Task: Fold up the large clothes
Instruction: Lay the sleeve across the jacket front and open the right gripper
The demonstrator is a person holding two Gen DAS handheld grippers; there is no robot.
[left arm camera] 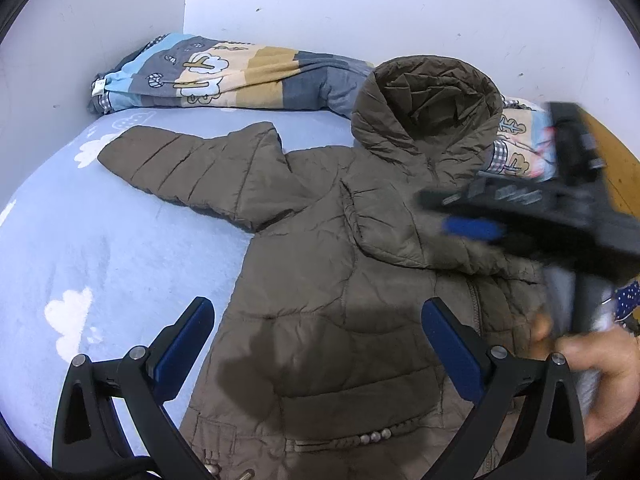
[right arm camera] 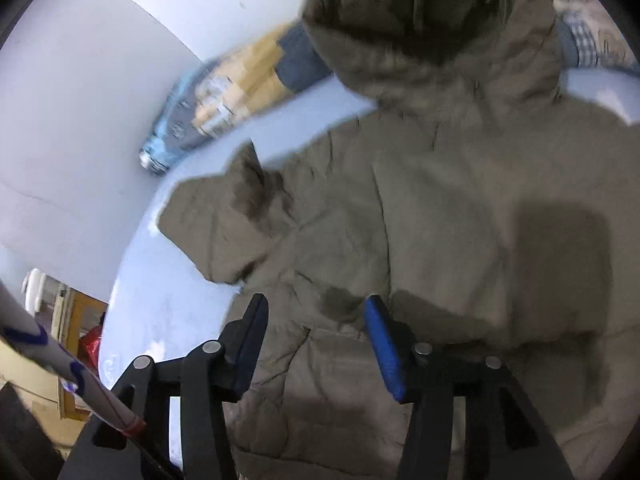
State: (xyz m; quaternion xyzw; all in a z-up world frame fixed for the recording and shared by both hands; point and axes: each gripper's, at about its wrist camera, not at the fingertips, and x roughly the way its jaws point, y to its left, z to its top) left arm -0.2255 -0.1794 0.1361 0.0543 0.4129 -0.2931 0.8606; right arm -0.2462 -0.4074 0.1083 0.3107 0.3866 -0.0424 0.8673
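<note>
A brown hooded puffer jacket (left arm camera: 328, 240) lies front up on a light blue bed sheet (left arm camera: 100, 248), hood at the far side, one sleeve (left arm camera: 188, 168) stretched out to the left. My left gripper (left arm camera: 316, 320) is open and empty, hovering above the jacket's lower body. The right gripper (left arm camera: 472, 220) shows blurred at the right of the left wrist view, over the jacket's right shoulder. In the right wrist view the right gripper (right arm camera: 316, 312) is open and empty above the jacket (right arm camera: 440, 208), near the sleeve's armpit; this view is blurred.
A folded patterned quilt (left arm camera: 208, 76) lies along the white wall at the head of the bed. More quilt (left arm camera: 520, 140) sits behind the hood. A wooden floor or furniture (left arm camera: 616, 168) shows at the right. A yellow cabinet (right arm camera: 76, 320) stands past the bed's edge.
</note>
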